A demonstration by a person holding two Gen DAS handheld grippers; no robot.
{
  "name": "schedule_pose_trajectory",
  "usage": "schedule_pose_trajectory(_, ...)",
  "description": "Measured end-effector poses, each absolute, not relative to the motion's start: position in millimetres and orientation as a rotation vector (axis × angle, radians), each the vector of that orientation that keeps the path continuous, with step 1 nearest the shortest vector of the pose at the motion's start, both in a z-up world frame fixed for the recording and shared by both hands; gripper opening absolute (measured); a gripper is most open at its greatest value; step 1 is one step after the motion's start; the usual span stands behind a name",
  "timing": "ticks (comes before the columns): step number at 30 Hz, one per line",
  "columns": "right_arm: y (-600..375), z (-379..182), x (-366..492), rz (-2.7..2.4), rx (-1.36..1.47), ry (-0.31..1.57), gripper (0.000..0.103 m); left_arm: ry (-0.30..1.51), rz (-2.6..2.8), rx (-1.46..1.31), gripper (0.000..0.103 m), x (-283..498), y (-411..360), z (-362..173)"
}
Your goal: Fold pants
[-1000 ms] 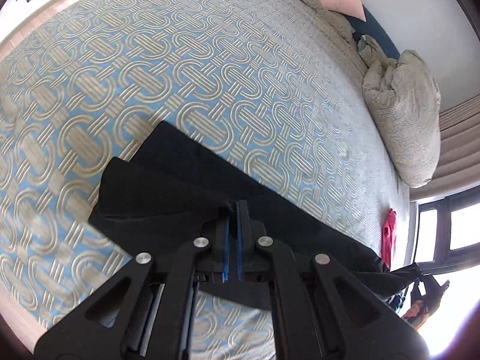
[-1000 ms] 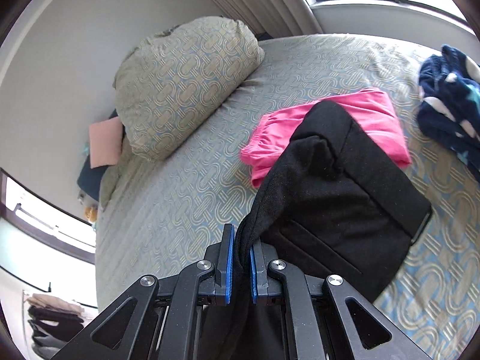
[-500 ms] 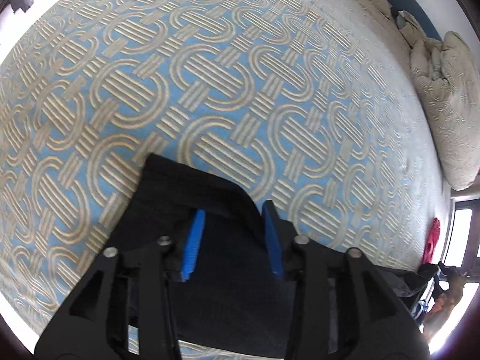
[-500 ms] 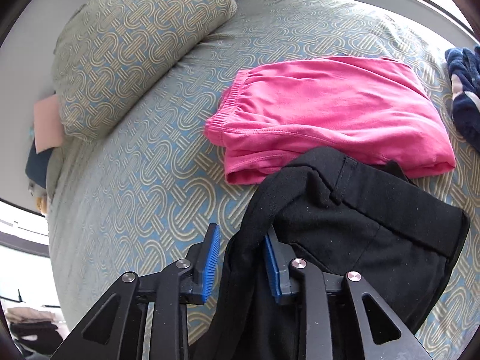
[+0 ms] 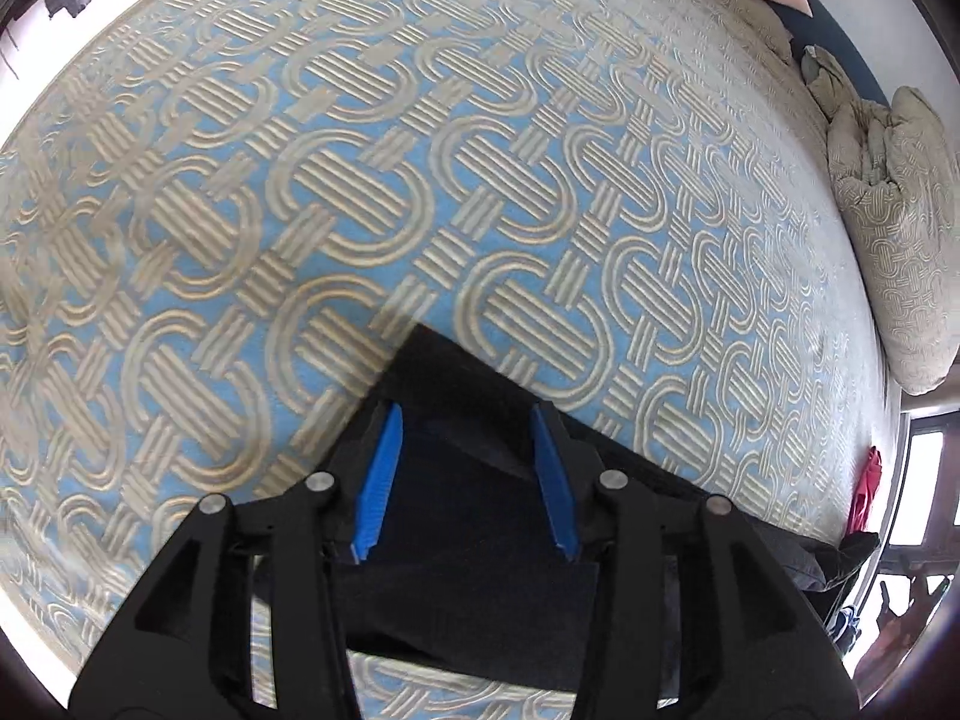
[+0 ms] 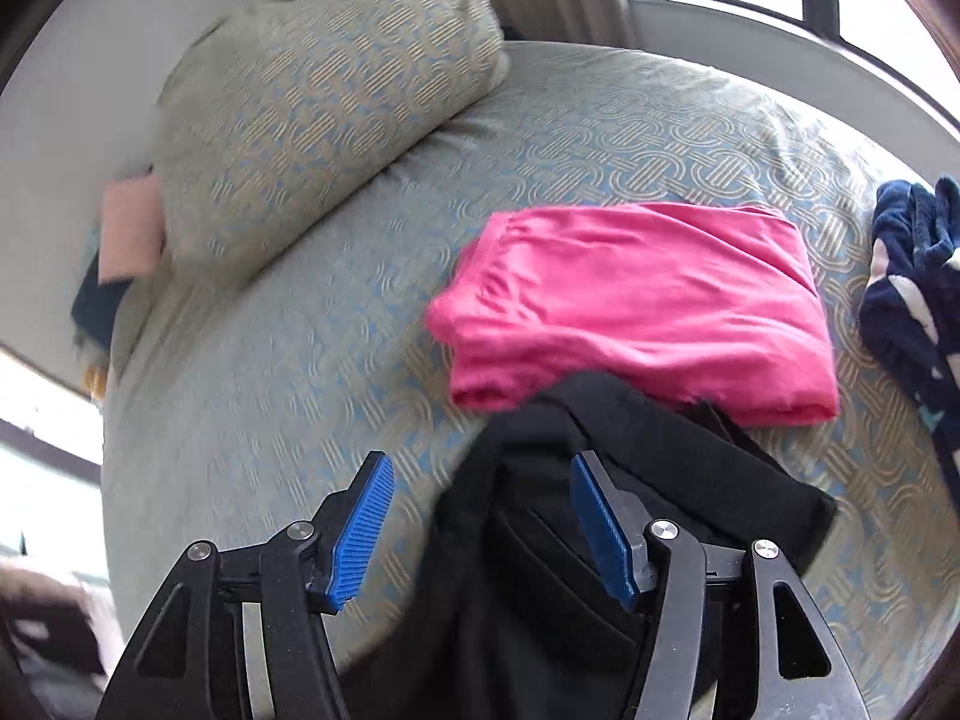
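our left claw (image 5: 465,480) and right claw (image 6: 480,528) both stand apart, gripping nothing, over the black pants (image 6: 600,480) lying on the patterned bed (image 5: 420,180), one end touching the folded pink garment (image 6: 636,312). they look soft, light and floppy, so we'd pinch hems or waistband corners.

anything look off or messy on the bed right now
Yes: the black pants lie bunched rather than flat, and their top edge overlaps the near edge of the folded pink garment. Both tongs, left and right, are open above the pants.
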State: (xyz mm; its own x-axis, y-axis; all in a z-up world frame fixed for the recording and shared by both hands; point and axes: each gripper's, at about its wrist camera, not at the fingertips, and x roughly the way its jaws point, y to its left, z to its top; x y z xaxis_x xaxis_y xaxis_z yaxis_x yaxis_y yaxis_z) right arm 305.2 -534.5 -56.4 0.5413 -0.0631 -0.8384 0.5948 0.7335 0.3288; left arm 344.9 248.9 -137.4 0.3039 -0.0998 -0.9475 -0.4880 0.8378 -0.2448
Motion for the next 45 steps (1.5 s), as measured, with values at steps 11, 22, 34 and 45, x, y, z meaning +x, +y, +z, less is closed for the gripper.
schedule_pose_trajectory(11, -453, -111, 139, -0.251, 0.508, 1.015, 0.063, 1.221, 0.282, -0.595, 0.053, 264, 291, -130)
schedule_pose_trajectory(22, -387, -140, 94, -0.180, 0.542, 1.094, 0.063, 1.279, 0.241, -0.661, 0.062, 261, 280, -181)
schedule_pose_trajectory(34, -459, -158, 97, -0.365, 0.916, 0.951, 0.063, 1.219, 0.238, -0.744, 0.080, 285, 265, -186)
schedule_pose_trajectory(45, -532, -179, 145, -0.443, 1.118, 0.914, 0.062, 1.162, 0.210, -0.745, 0.013, 286, 271, -168)
